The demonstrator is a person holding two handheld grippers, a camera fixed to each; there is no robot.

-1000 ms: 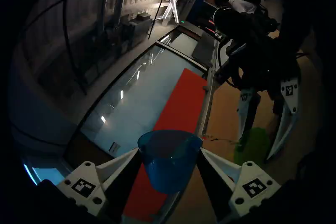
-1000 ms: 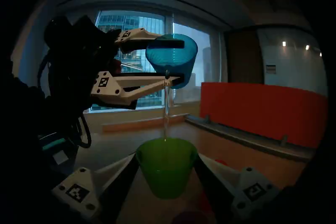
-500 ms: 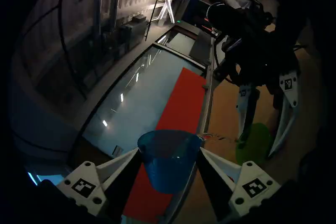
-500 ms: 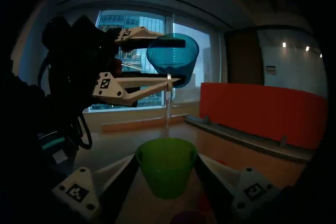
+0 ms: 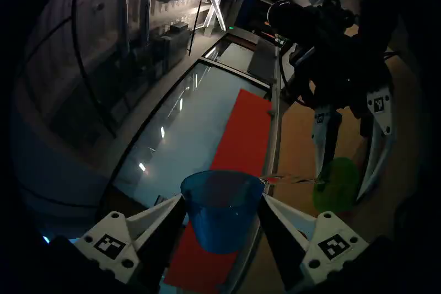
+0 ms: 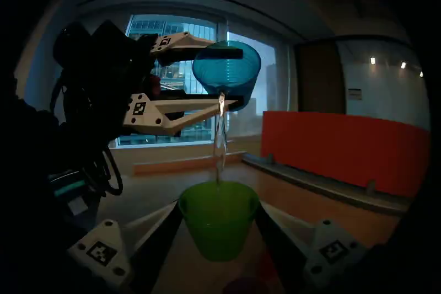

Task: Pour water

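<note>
My left gripper [image 5: 222, 206] is shut on a blue translucent cup [image 5: 221, 210], which it holds tipped on its side. In the right gripper view that blue cup [image 6: 226, 72] hangs high between the left gripper's white fingers [image 6: 182, 111], and a thin stream of water [image 6: 219, 138] falls from its rim. The stream lands in a green cup [image 6: 219, 218] held upright by my right gripper [image 6: 219, 222], which is shut on it. In the left gripper view the green cup [image 5: 335, 185] sits between the right gripper's fingers [image 5: 381, 145] at the right.
An orange-red panel [image 6: 347, 148] runs along the right side above a wooden counter [image 6: 308, 194]. A large window [image 6: 165, 81] with buildings outside lies behind the cups. A person's dark sleeve and cables [image 6: 82, 128] stand at the left.
The blue cup has tipped a little further and the stream of water has grown steadier and thicker. Both grippers have stayed almost in place.
</note>
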